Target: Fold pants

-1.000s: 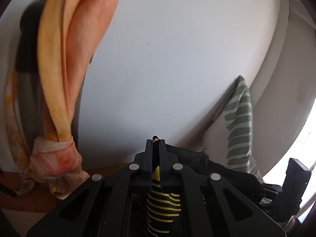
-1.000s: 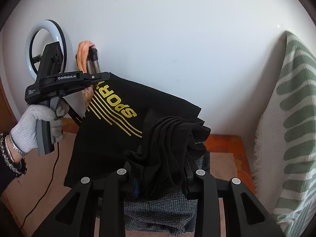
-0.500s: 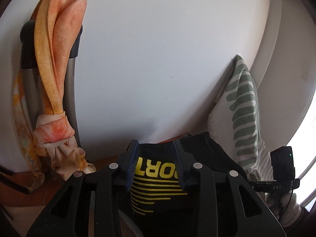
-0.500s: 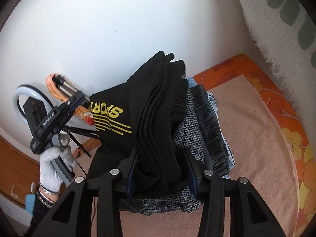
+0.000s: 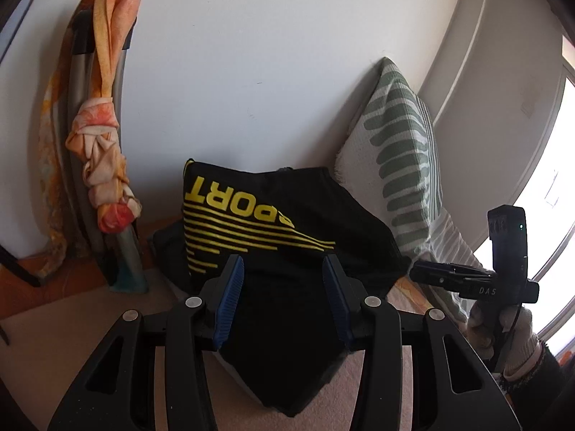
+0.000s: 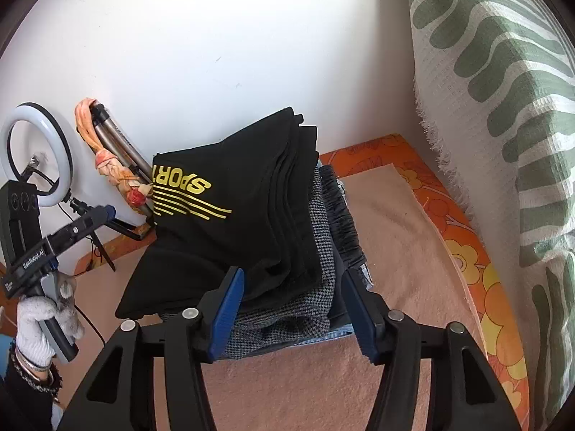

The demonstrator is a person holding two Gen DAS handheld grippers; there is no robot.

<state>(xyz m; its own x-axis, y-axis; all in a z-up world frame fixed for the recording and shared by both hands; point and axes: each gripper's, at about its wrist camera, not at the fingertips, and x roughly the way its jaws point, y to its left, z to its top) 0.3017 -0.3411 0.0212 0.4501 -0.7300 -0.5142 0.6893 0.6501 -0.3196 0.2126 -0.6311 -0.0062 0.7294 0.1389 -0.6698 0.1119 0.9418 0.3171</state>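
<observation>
The black pants [image 5: 287,222] with a yellow SPORT print lie folded on top of a stack of folded clothes [image 6: 316,309]. In the left wrist view my left gripper [image 5: 284,287] hovers over their near edge. Its jaws are opening, and the blue pads stand clear of the cloth between them. In the right wrist view my right gripper [image 6: 293,298] faces the stack's near side. Its jaws are also opening, with the edges of the black pants [image 6: 251,215] and a houndstooth piece between the pads, not pinched. Each gripper shows in the other's view, held by a gloved hand [image 6: 39,319].
A green-striped white pillow [image 6: 503,107] leans on the wall at the right. A folded tripod tied with an orange cloth [image 5: 104,165] and a ring light [image 6: 36,154] stand at the left. The stack rests on a beige blanket [image 6: 395,237] over orange flowered bedding.
Both grippers were shut on the black pants and have opened and drawn back. The pants, held up a second ago, now lie flat on the stack.
</observation>
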